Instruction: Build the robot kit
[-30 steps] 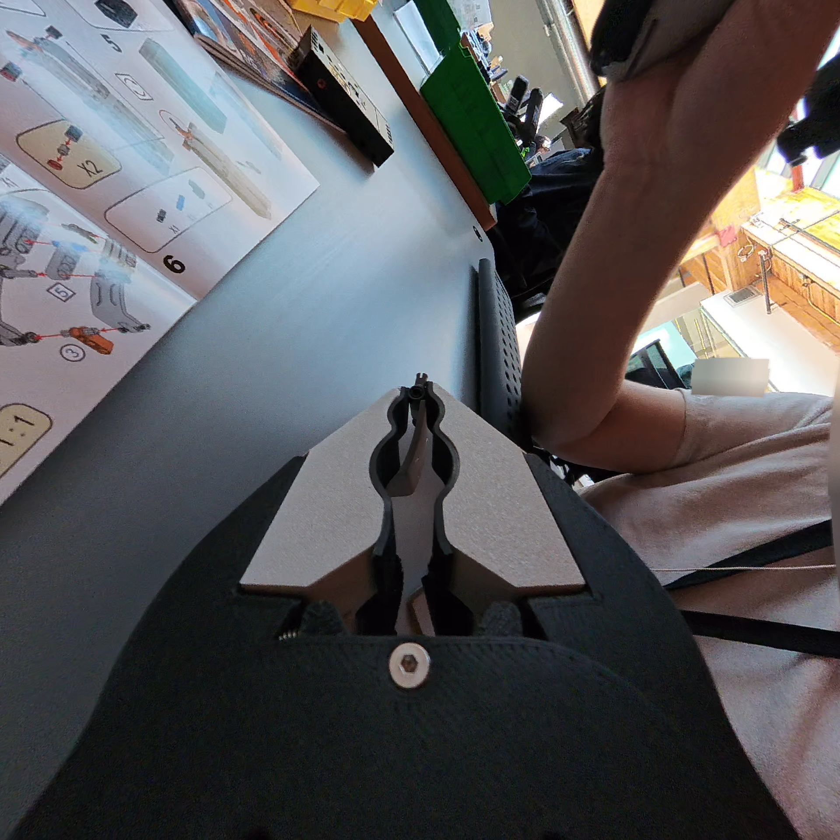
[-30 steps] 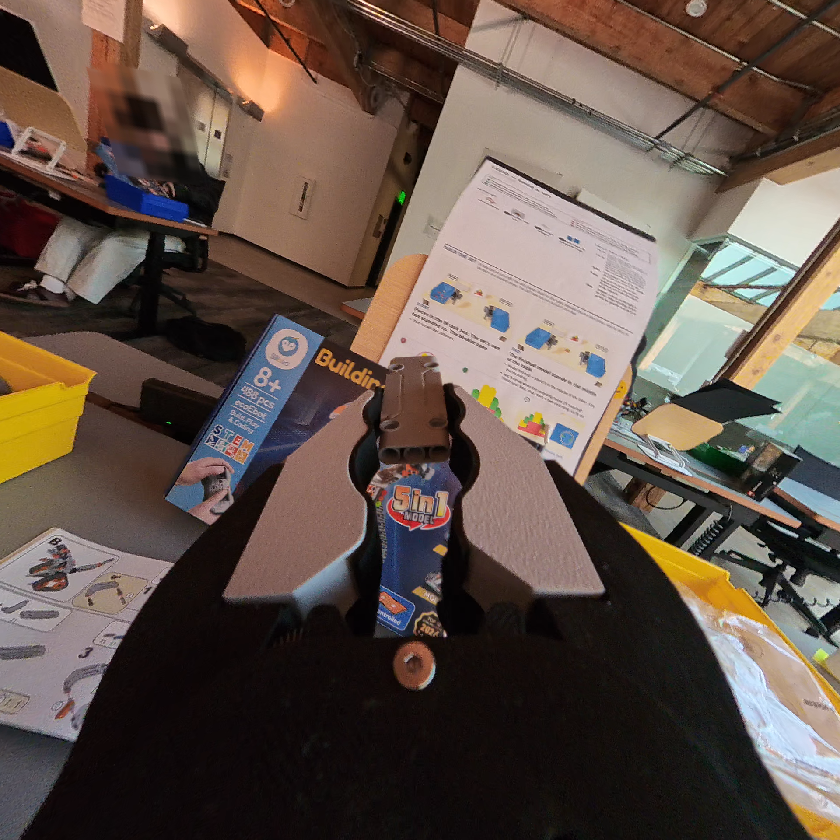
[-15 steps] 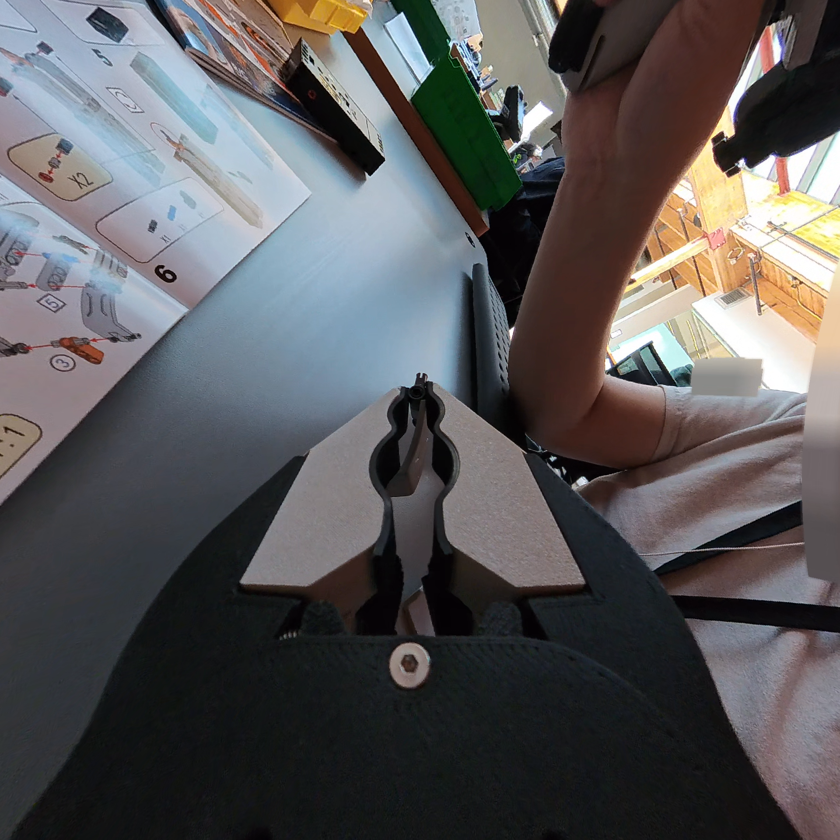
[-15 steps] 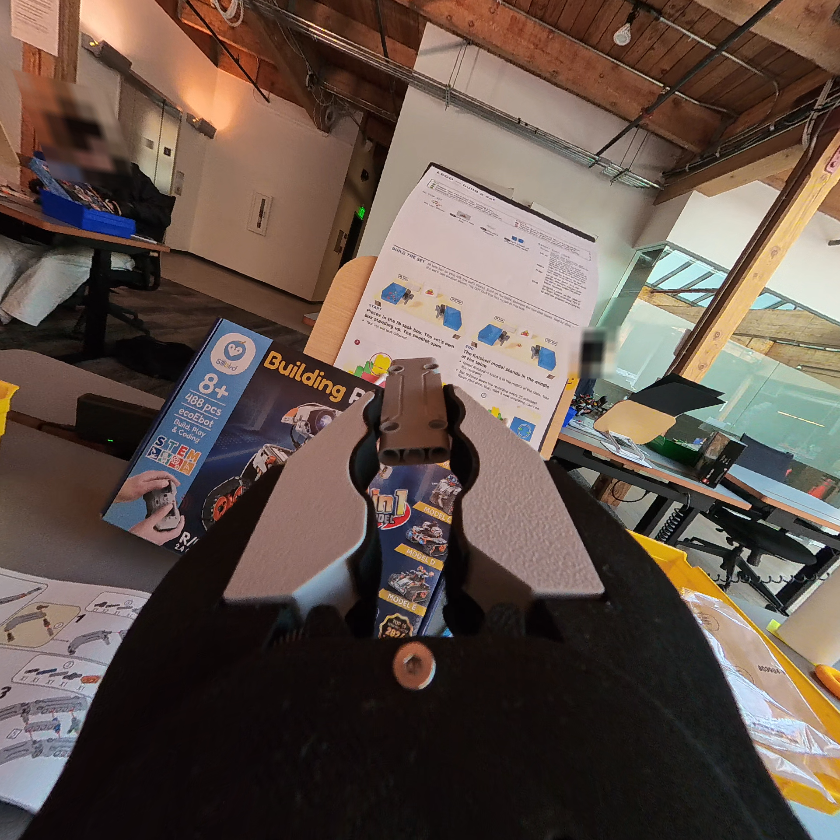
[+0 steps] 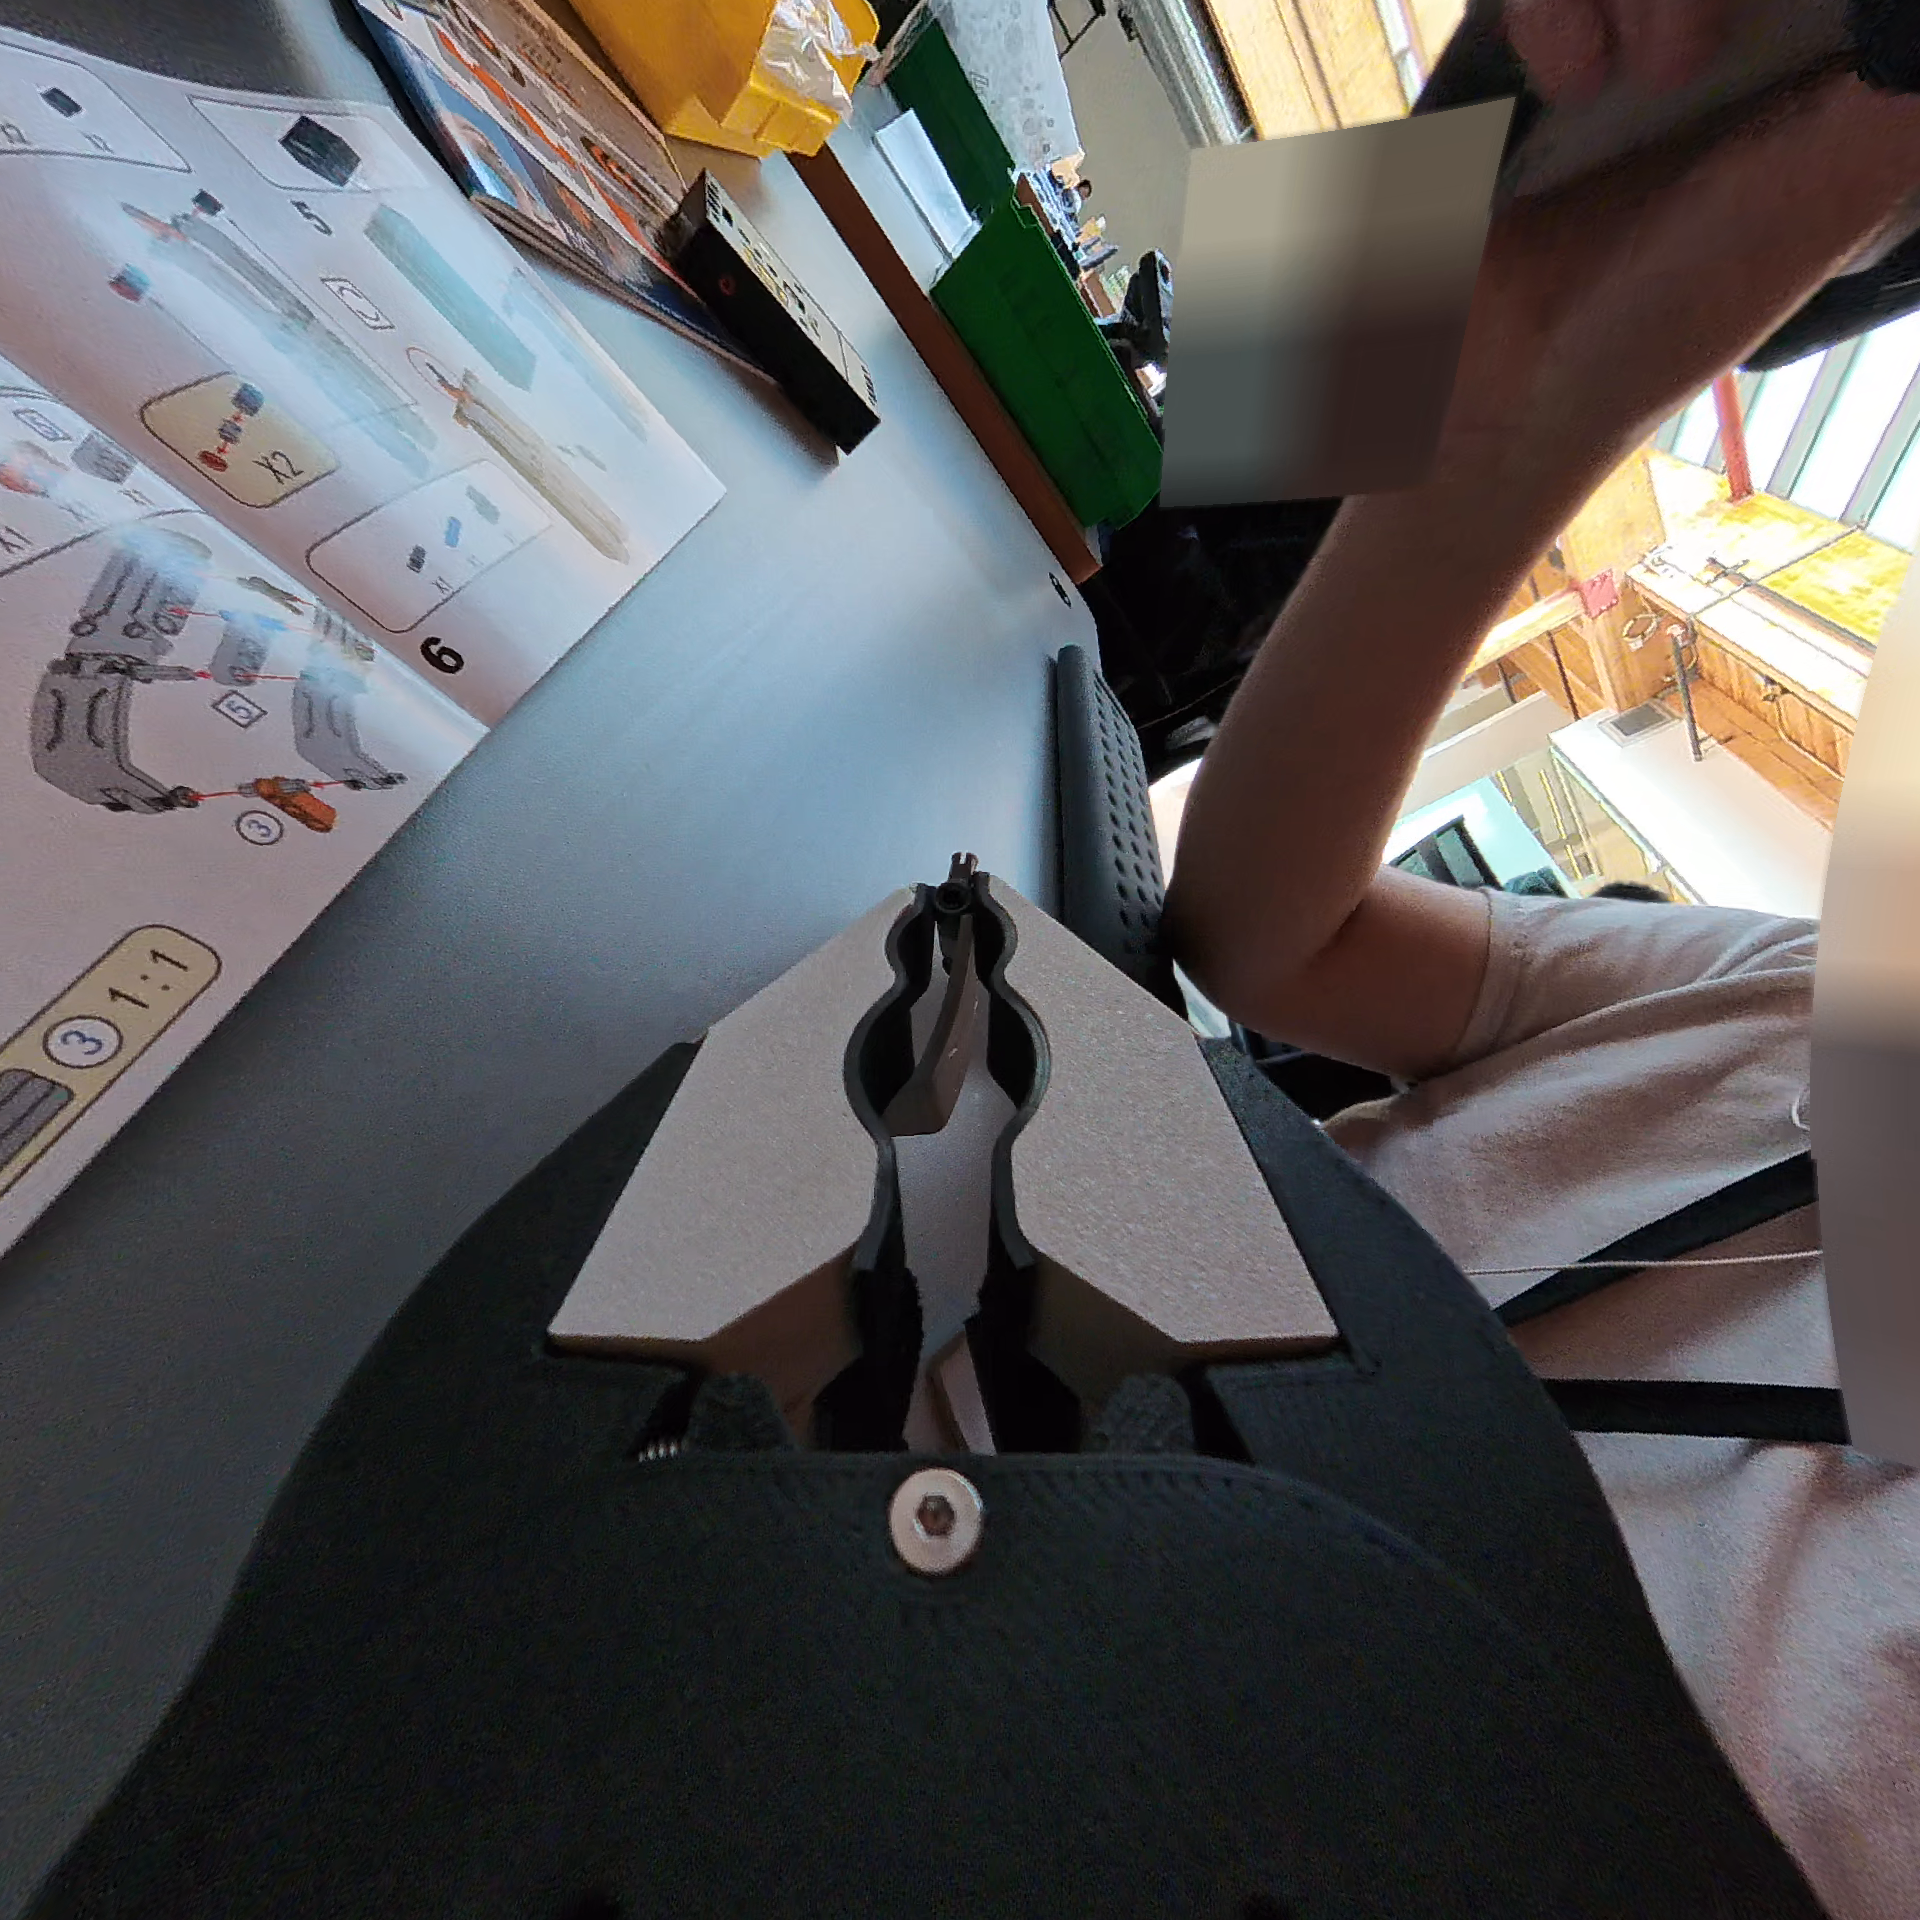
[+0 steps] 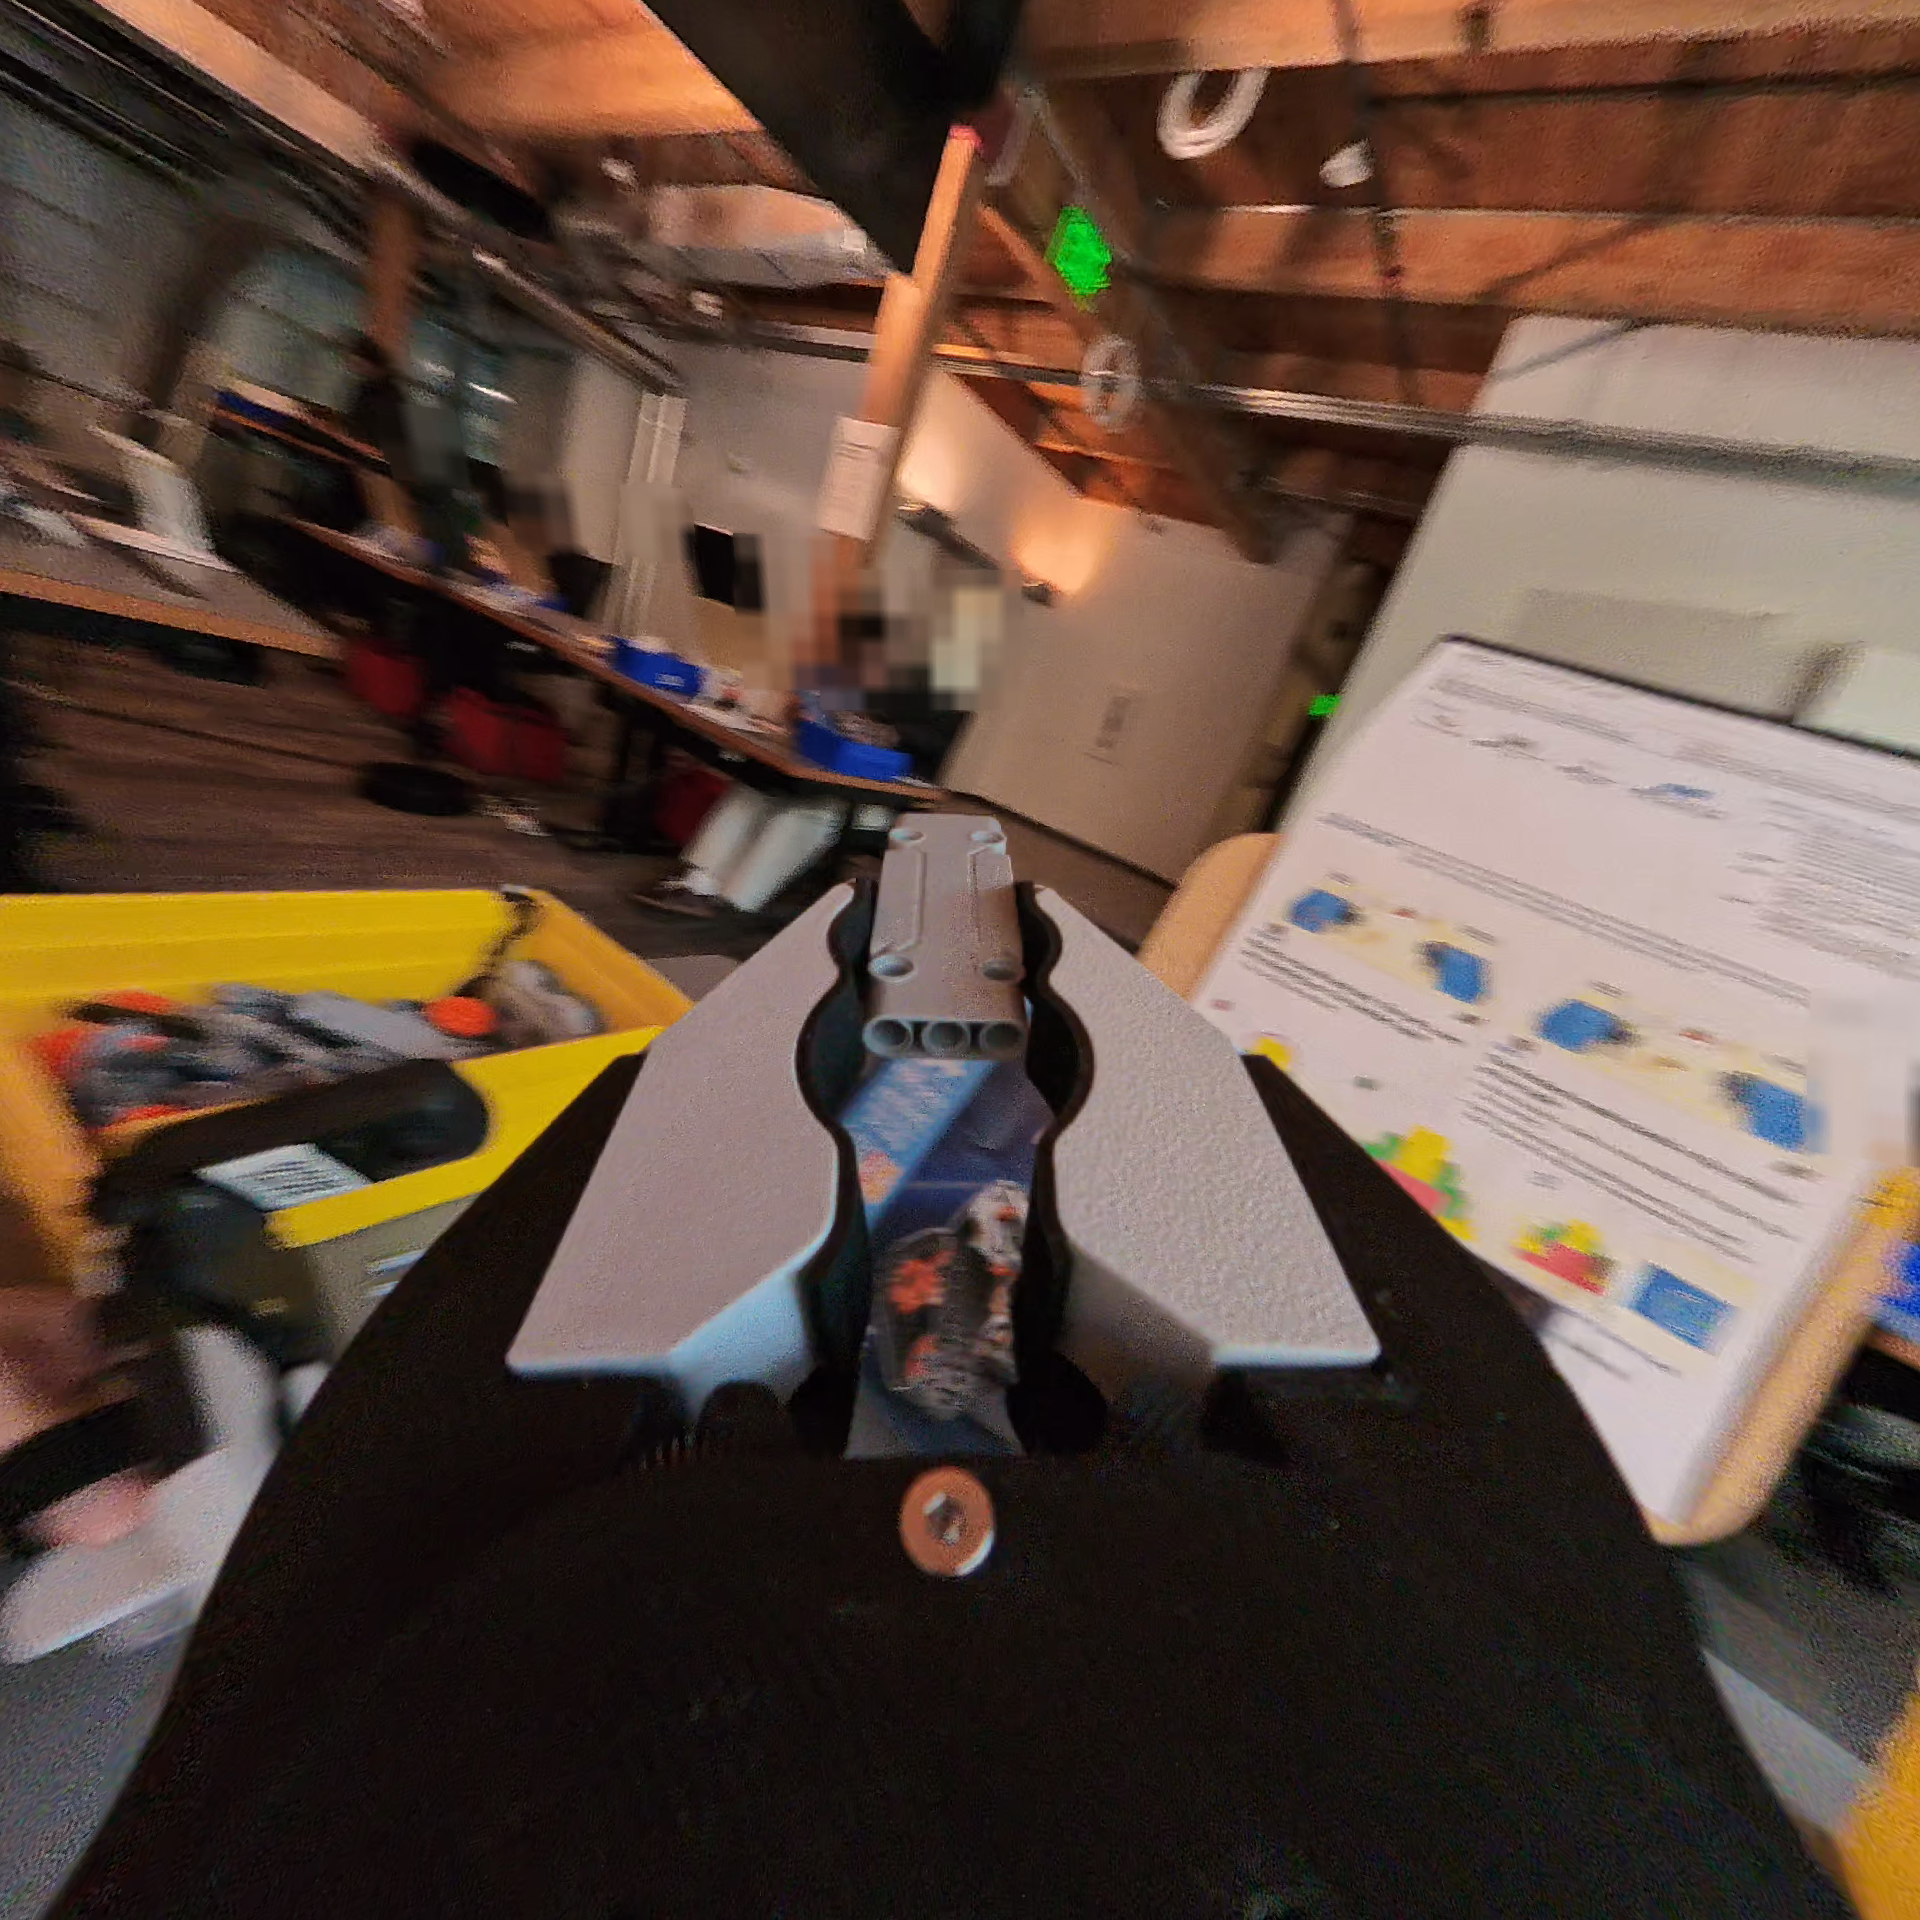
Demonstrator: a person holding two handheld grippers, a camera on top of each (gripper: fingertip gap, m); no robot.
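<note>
Since the earlier frame the right gripper [image 6: 943, 914] has been swung leftward, so a yellow bin [image 6: 312, 935] of parts is now seen at left and the propped instruction sheet [image 6: 1558, 1039] at right (heavily blurred). It is clenched on a grey beam piece [image 6: 943, 935] with three end holes. The left gripper [image 5: 954, 894] is held over the grey table [image 5: 675, 779], beside the instruction booklet [image 5: 260, 468], clenched on a small black pin [image 5: 958, 883] fitted to a curved brown-grey part [image 5: 943, 1049]. A bare forearm [image 5: 1403, 675] is seen at right.

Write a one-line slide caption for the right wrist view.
Right hand-held gripper shut on a grey building beam, yellow bin behind.
</note>
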